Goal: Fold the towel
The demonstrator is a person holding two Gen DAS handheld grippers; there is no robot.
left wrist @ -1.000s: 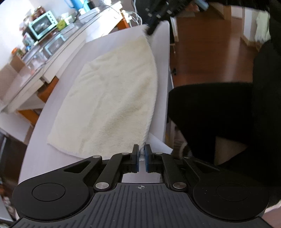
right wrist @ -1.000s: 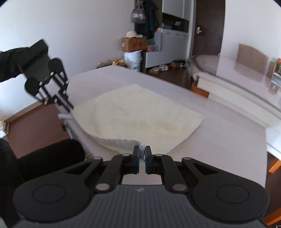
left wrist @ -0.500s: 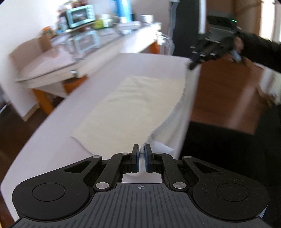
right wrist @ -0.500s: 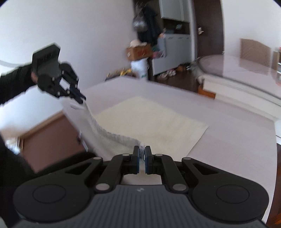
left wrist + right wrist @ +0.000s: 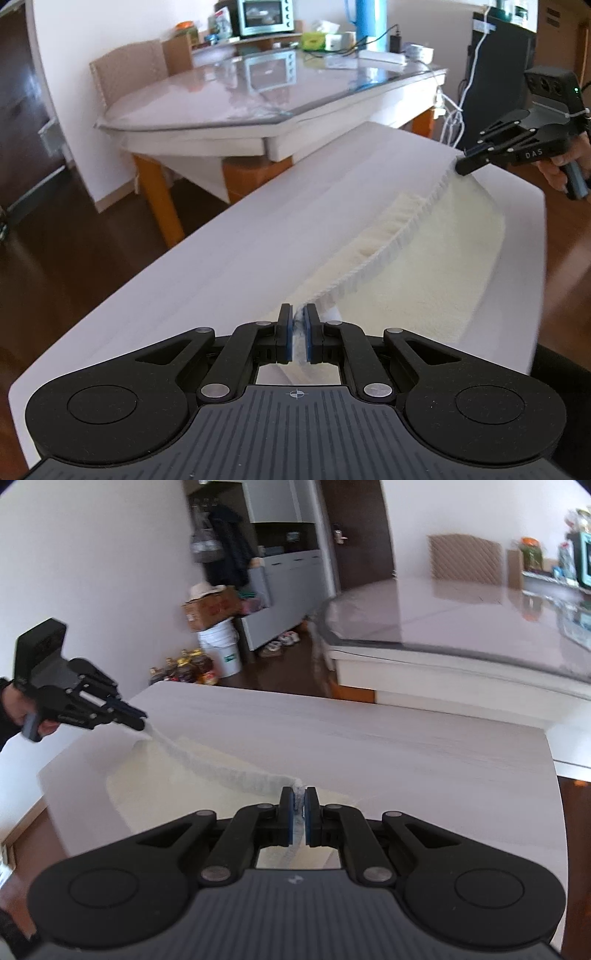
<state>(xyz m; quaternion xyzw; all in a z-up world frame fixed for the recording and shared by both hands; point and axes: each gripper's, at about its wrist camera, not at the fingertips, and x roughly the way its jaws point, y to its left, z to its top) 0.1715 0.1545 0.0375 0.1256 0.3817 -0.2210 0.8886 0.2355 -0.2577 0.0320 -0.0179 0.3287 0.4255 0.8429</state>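
A cream towel (image 5: 424, 273) lies on the white table (image 5: 221, 266), its near edge lifted and stretched between the two grippers. My left gripper (image 5: 298, 325) is shut on one corner of the towel. My right gripper (image 5: 300, 805) is shut on the other corner; it also shows at the right of the left wrist view (image 5: 465, 164). The left gripper shows at the left of the right wrist view (image 5: 138, 723). The towel (image 5: 177, 775) folds over itself under the raised edge (image 5: 229, 773).
A glass-topped table (image 5: 258, 96) with a toaster oven (image 5: 264, 16) and clutter stands beyond the white table. A chair (image 5: 129, 74) sits behind it. A bucket (image 5: 219, 646), box and bottles stand on the dark wood floor. The table edge (image 5: 539, 258) is at the right.
Both grippers have lifted the towel's near edge and carried it over the table away from the near side, so the towel doubles over itself. Both stay shut on the corners.
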